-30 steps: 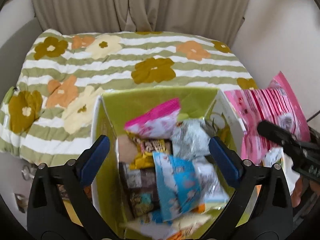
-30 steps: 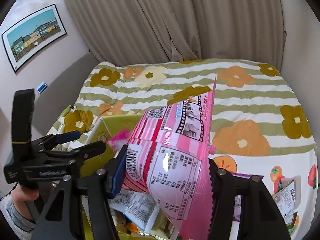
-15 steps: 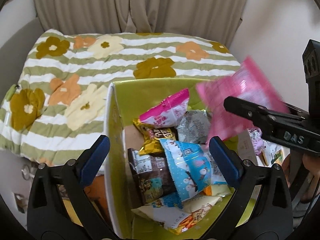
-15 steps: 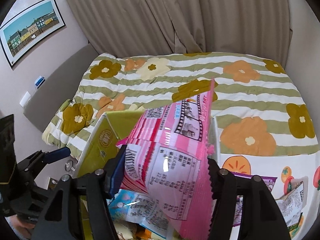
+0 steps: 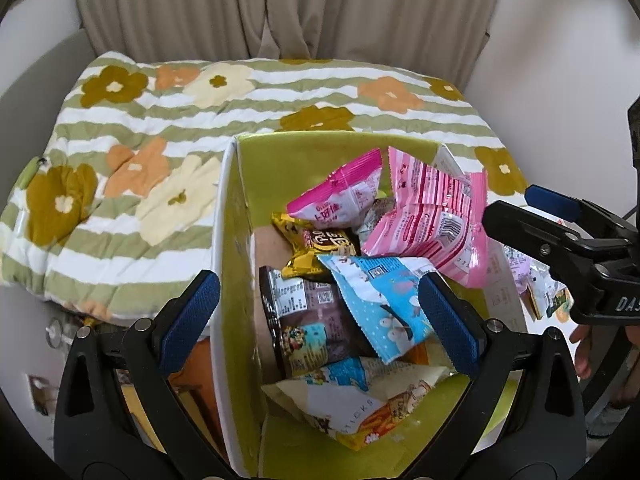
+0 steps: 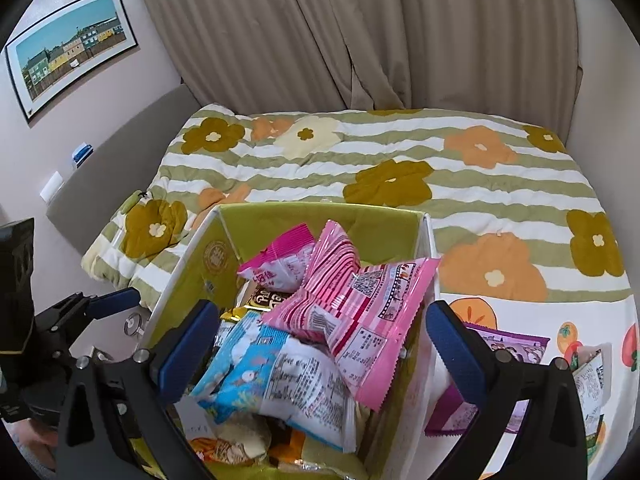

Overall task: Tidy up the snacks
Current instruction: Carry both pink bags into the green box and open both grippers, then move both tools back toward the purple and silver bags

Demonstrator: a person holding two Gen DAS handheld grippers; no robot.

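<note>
Right tool (image 6: 322, 344): jaws have just been opening and now stand wide, nothing pressed between the blue pads; it hangs over the box.
Left tool (image 5: 318, 312): jaws wide, gripping nothing, above the box's left part.
Striped pink packet (image 6: 360, 312): free of the right tool, lying tilted on top of the pile inside the box.
Green box (image 5: 240, 208): open, green inside, holding the snacks.
Other snacks in box: small pink bag (image 5: 340, 200), yellow packet (image 5: 316, 244), brown packet (image 5: 308, 316), blue packet (image 5: 384, 304).
Purple packet (image 6: 504, 348): outside the box, on its right.
Bed (image 6: 400, 152): flowered striped quilt, beyond the box.
</note>
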